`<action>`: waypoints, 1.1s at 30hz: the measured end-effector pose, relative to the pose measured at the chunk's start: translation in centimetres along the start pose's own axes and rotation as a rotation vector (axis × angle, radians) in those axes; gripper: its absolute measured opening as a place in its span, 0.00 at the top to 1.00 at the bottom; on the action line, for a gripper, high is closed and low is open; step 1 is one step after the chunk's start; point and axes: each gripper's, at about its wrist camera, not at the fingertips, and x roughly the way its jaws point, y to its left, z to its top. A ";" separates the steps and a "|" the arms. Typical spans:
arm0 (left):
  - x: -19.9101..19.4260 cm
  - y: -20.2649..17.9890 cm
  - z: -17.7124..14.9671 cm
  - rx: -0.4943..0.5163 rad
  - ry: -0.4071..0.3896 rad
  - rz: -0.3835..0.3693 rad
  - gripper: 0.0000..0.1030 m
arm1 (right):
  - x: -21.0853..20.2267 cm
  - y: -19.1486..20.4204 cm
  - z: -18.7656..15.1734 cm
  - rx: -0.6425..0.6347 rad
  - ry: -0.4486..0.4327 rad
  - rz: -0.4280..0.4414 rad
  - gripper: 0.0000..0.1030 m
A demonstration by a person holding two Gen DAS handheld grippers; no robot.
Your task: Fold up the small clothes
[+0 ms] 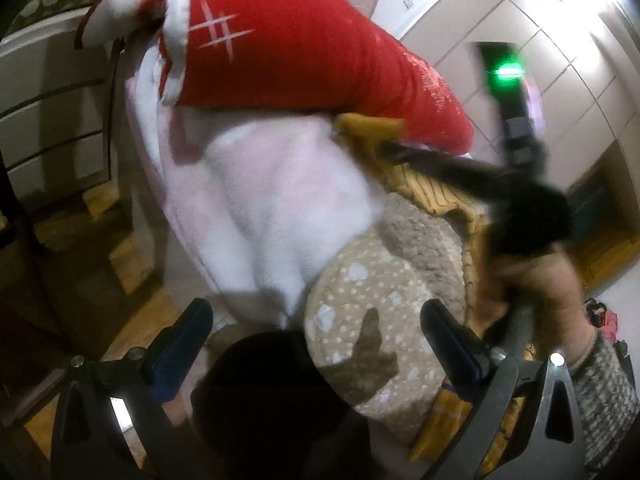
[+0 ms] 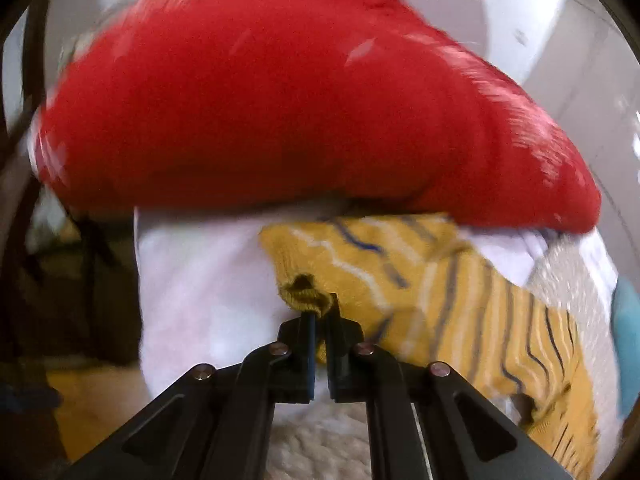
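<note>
A yellow striped knit garment (image 2: 460, 280) lies on the bed against a white-pink fleece blanket (image 2: 200, 280). My right gripper (image 2: 320, 304) is shut on the garment's ribbed corner. In the left wrist view the same gripper (image 1: 396, 148) pinches that yellow garment (image 1: 368, 128) just under a red pillow (image 1: 300, 52). My left gripper (image 1: 316, 320) is open and empty, hovering over a beige spotted blanket (image 1: 372, 300).
The red pillow (image 2: 300, 112) sits on top of the white-pink blanket (image 1: 280, 200). A dark round object (image 1: 264, 392) is close below the left gripper. Wooden floor (image 1: 72, 264) and drawers (image 1: 48, 100) are to the left; white cupboards (image 1: 560, 52) at right.
</note>
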 end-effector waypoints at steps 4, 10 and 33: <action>-0.3 -2.4 0.3 0.048 -0.009 -0.019 0.00 | -7.4 -8.3 0.0 0.188 -0.129 -0.041 0.97; -0.1 -8.1 0.4 0.191 -0.012 -0.051 0.00 | -17.9 -22.9 -7.5 0.525 -0.207 -0.155 0.97; 8.4 -24.0 -2.1 0.467 0.192 -0.074 0.00 | -26.0 -36.6 -37.0 1.055 -0.243 -0.296 0.70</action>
